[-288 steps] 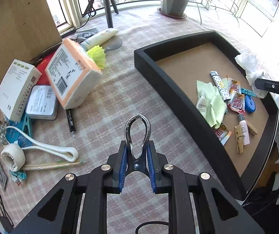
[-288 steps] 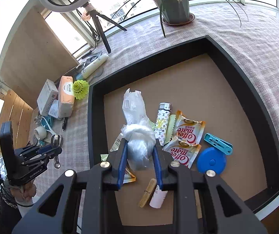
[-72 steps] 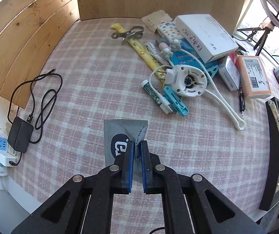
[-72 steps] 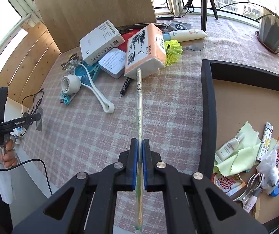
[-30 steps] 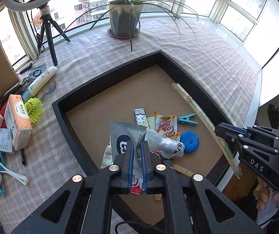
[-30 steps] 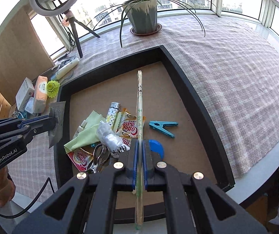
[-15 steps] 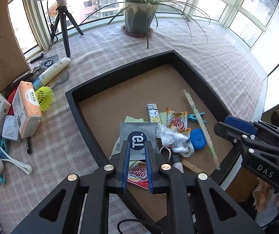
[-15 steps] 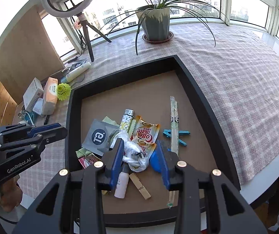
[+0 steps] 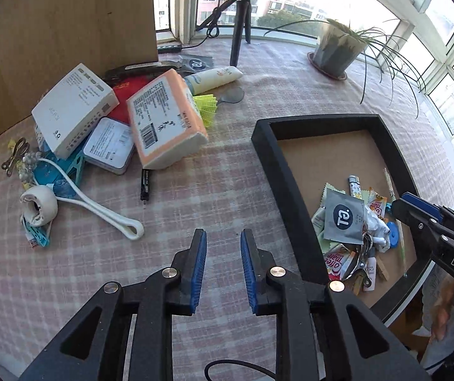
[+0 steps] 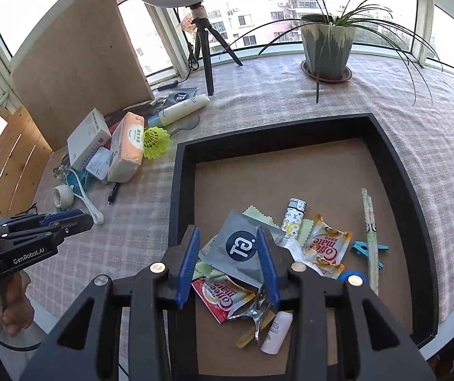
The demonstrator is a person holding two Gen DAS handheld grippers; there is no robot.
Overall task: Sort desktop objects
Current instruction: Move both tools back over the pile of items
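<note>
The left claw (image 9: 222, 268) hangs wide open and empty over the checked bench (image 9: 195, 190), just outside the black tray (image 9: 287, 184). Half a second ago it was poised above the tray with the grey pouch (image 9: 343, 217) right at its tips; now it has swung back toward the clutter. The right claw (image 10: 228, 262) is also spread wide with nothing in it, low over the near part of the tray. One second ago it pinched the long wrapped chopsticks (image 10: 370, 238); those now lie flat along the tray's right side, across a blue clothespin (image 10: 368, 249).

So 2 more items are sorted, and both claws are free. The pouch lies on top of the heap inside the tray, over the green cloth (image 10: 258, 214) and beside the coffee sachets (image 10: 328, 247), the lighter (image 10: 293, 214) and a metal clip (image 10: 257, 312).

Farther out, much is not yet sorted: the white cord loop (image 9: 100, 211) and its round head (image 9: 39, 206), a black pen (image 9: 145, 184), the orange tissue pack (image 9: 163, 120), a tin (image 9: 109, 144), the white box (image 9: 74, 109), a yellow shuttlecock (image 9: 206, 104) and a tube (image 9: 214, 77). The left claw probably goes for the cord or pen next, those being nearest. Beyond stand the tripod (image 9: 239, 28) and potted plant (image 9: 338, 47).
</note>
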